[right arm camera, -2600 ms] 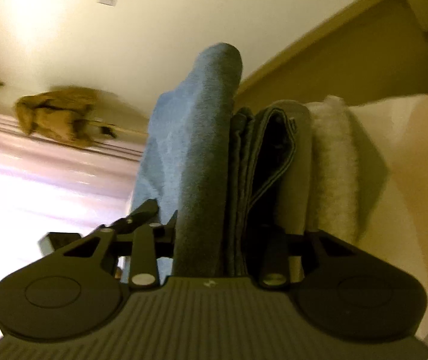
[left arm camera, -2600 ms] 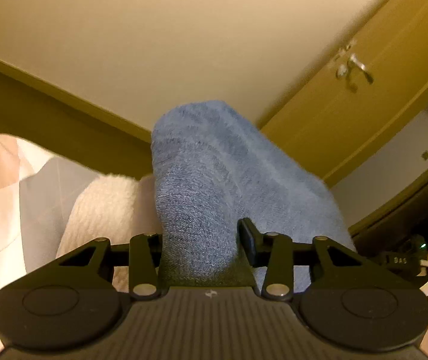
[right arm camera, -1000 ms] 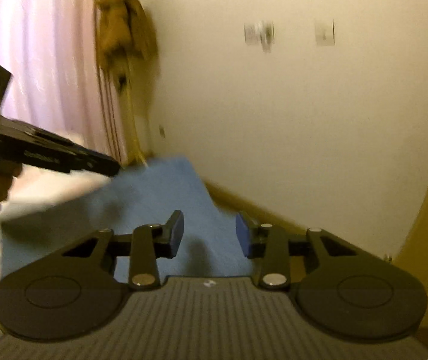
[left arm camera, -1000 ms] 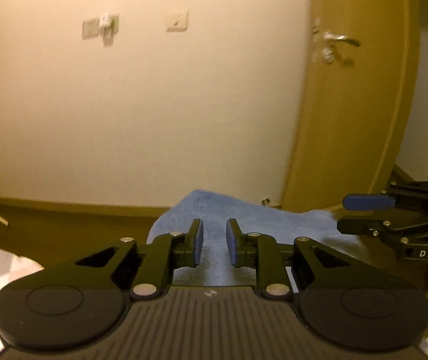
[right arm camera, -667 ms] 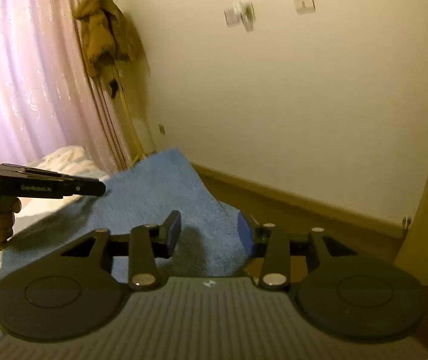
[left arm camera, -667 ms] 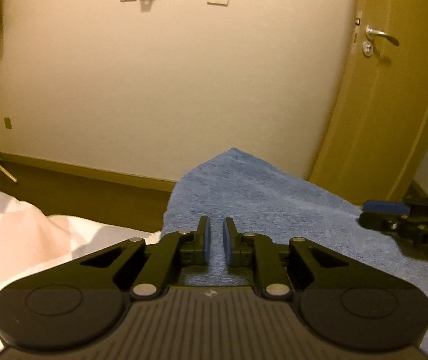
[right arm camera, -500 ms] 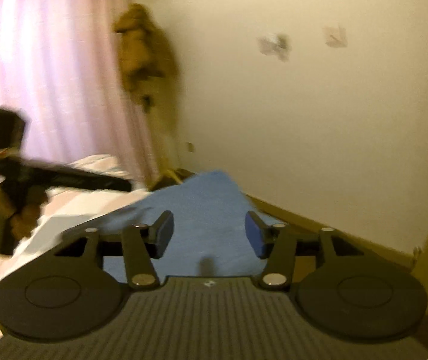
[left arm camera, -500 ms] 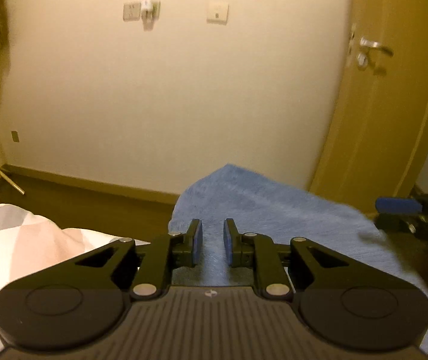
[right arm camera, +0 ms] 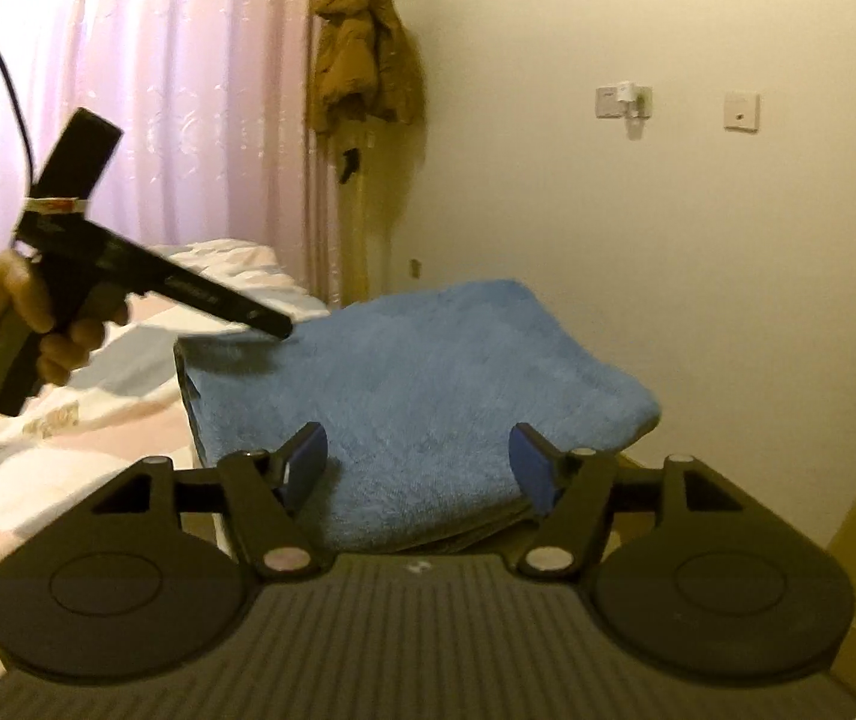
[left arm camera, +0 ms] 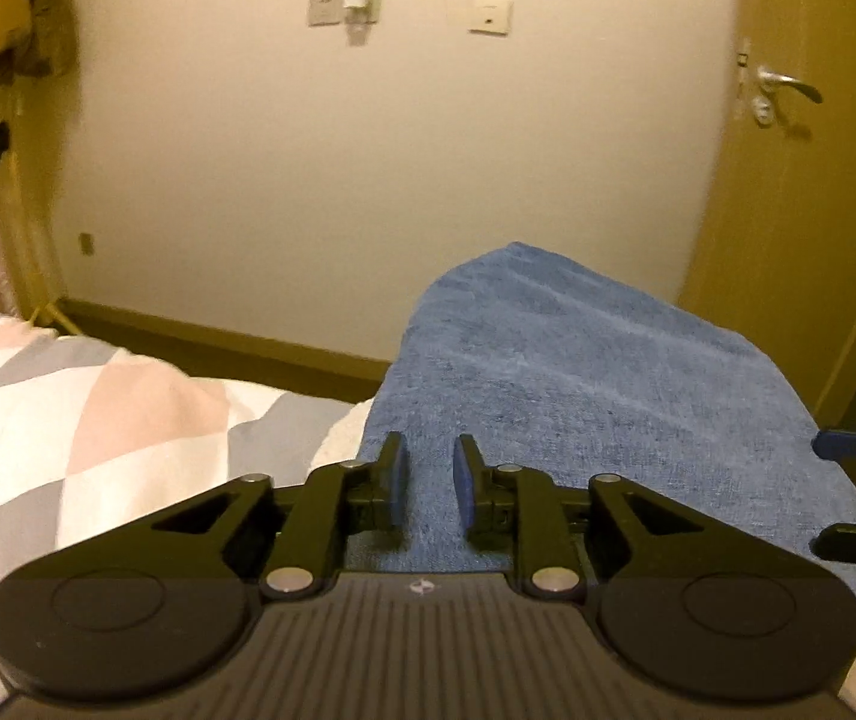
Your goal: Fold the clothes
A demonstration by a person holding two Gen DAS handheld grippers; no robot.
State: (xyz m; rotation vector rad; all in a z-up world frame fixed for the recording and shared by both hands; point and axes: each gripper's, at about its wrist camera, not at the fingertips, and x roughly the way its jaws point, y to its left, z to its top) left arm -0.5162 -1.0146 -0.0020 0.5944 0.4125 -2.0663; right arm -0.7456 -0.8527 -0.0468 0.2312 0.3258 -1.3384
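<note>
Now a bed (left arm camera: 98,420) with a pink and grey cover is seen, and a folded blue towel (right arm camera: 428,384) is laid on top of a stack at its edge. Nothing is held by the left gripper (left arm camera: 429,483), its fingers a little apart above the towel. Nothing is held by the right gripper (right arm camera: 422,465), spread wide

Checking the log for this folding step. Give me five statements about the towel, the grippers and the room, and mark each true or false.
1. The blue towel lies folded on the bed. True.
2. The right gripper is clamped on the towel. False: its jaws stand wide apart, holding nothing.
3. The left gripper has a gap between its fingers and grips nothing. True.
4. A brown jacket hangs beside the curtain. True.
5. The door stands wide open. False: it appears shut, handle in view.
</note>
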